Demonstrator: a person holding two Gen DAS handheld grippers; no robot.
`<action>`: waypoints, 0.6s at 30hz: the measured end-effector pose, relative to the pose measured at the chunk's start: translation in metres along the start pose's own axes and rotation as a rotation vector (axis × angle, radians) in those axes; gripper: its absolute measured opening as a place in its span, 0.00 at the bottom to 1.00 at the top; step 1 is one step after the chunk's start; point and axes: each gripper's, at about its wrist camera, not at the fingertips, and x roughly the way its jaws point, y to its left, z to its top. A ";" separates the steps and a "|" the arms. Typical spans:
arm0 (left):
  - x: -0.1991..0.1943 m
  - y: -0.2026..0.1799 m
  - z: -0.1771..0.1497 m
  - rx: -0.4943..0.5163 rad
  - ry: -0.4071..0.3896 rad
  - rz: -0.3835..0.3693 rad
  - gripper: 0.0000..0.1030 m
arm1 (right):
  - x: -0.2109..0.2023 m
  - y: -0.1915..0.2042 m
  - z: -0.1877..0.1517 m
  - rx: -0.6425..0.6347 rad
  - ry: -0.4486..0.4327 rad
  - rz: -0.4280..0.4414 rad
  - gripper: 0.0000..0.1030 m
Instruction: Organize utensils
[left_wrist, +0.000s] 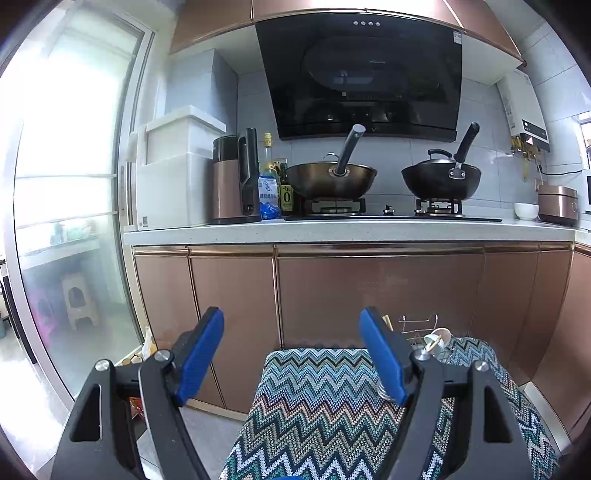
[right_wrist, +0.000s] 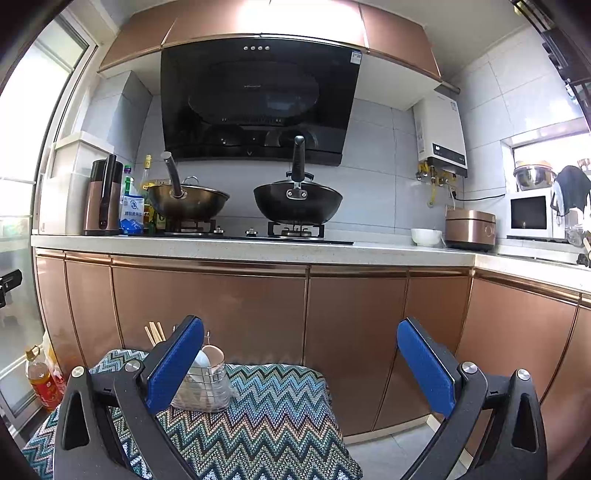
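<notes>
1. Two grippers, both held low over the zigzag cloth (right_wrist: 258, 413): left gripper (left_wrist: 291, 354) and right gripper (right_wrist: 301, 363), fingers spread wide on each, nothing between them.
2. Just beyond, on the cloth-covered bench: wire utensil caddy (right_wrist: 201, 391), partly hidden by a left-hand finger (right_wrist: 175, 365) of the right gripper.
3. In the caddy: chopsticks (right_wrist: 155, 332) roughly upright, long axis near vertical, tips up, slight tilt; spoons (right_wrist: 210, 356) bowl-up.
4. Step: ambiguous. Fits utensils already sorted into the caddy, or a caddy waiting to be emptied or refilled. No loose utensils visible on the cloth.
5. Next move: cannot settle from this.
6. Far: cabinets (right_wrist: 354, 332), then two woks (right_wrist: 297, 205) on the hob.
</notes>
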 end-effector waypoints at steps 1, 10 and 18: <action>0.000 0.000 0.000 0.000 -0.001 0.000 0.72 | 0.000 0.000 0.001 0.000 0.000 0.000 1.00; -0.003 -0.001 0.001 0.005 -0.008 -0.004 0.72 | 0.000 0.001 0.001 -0.001 0.001 0.000 1.00; -0.004 -0.003 0.001 0.003 -0.022 0.011 0.72 | -0.002 0.000 0.001 -0.001 -0.001 -0.002 1.00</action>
